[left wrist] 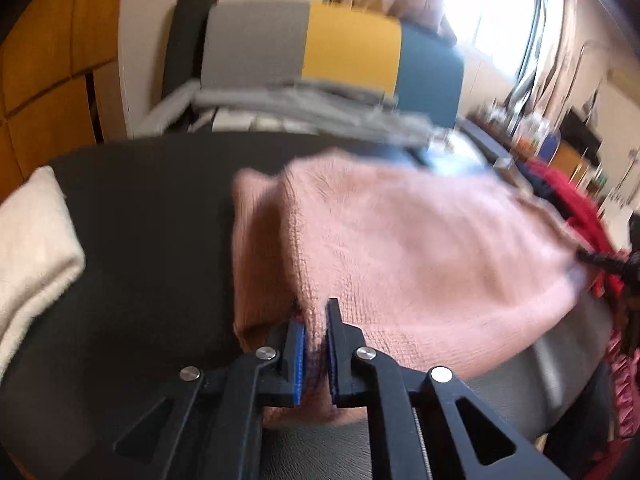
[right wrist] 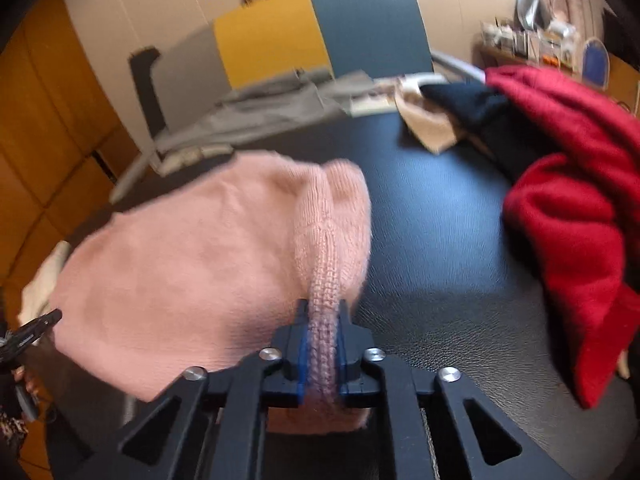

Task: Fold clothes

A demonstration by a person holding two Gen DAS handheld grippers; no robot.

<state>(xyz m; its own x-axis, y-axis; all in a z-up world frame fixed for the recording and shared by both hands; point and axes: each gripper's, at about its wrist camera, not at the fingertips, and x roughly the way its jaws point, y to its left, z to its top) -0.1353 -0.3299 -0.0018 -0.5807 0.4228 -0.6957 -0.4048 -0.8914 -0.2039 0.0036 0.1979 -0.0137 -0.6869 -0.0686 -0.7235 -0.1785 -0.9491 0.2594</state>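
A pink knit sweater (left wrist: pixel 400 256) is held up over the black leather table (left wrist: pixel 152 208), stretched between my two grippers. My left gripper (left wrist: pixel 316 320) is shut on its near left edge. My right gripper (right wrist: pixel 323 320) is shut on a ribbed edge of the same pink sweater (right wrist: pixel 192 272), which hangs to its left above the table (right wrist: pixel 432 240). The tip of the right gripper (left wrist: pixel 600 260) shows at the right edge of the left wrist view. The tip of the left gripper (right wrist: pixel 36 330) shows at the left edge of the right wrist view.
A cream garment (left wrist: pixel 32 248) lies on the table's left. A red garment (right wrist: pixel 572 200), a navy one (right wrist: pixel 464 100) and a beige one (right wrist: pixel 428 124) are piled at the right. Behind the table stands a grey-yellow-blue chair (left wrist: pixel 348 52) with grey cloth (right wrist: pixel 272 108) on it.
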